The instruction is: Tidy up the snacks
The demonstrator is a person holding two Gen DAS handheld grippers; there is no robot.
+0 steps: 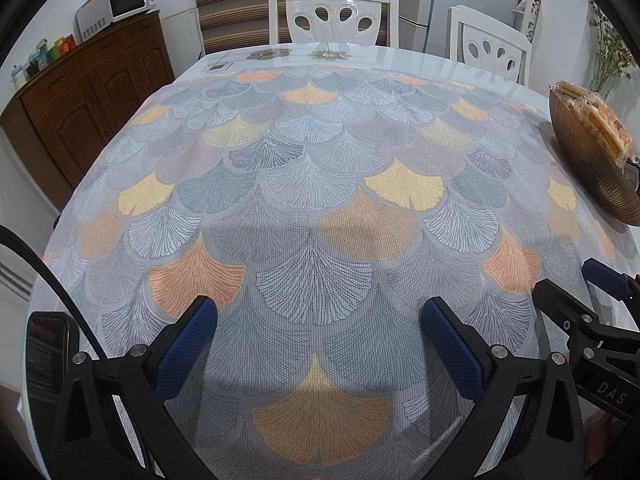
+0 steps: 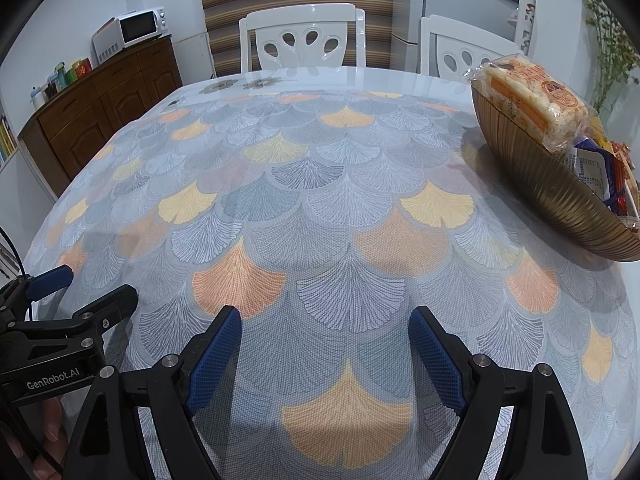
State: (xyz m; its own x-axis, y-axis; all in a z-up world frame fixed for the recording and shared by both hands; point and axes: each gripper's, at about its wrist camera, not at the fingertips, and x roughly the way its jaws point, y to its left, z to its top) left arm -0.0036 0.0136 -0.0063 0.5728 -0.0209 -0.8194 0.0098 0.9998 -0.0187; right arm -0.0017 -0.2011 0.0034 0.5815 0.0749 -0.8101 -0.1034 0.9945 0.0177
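A ribbed brown bowl (image 2: 560, 196) stands on the table at the right, holding wrapped snacks. A pale rice-cracker pack with an orange label (image 2: 532, 100) lies on top, and blue and red packets (image 2: 604, 176) sit lower in it. The bowl (image 1: 588, 160) also shows at the right edge of the left wrist view. My left gripper (image 1: 320, 312) is open and empty above the tablecloth. My right gripper (image 2: 326, 322) is open and empty, left of the bowl. Each gripper shows at the side of the other's view.
The table carries a fan-patterned cloth (image 1: 304, 168). Two white chairs (image 1: 332, 12) (image 2: 464, 52) stand at the far side. A brown sideboard (image 1: 92, 84) with a white microwave (image 1: 128, 0) is at the left. A fridge (image 2: 420, 4) is at the back right.
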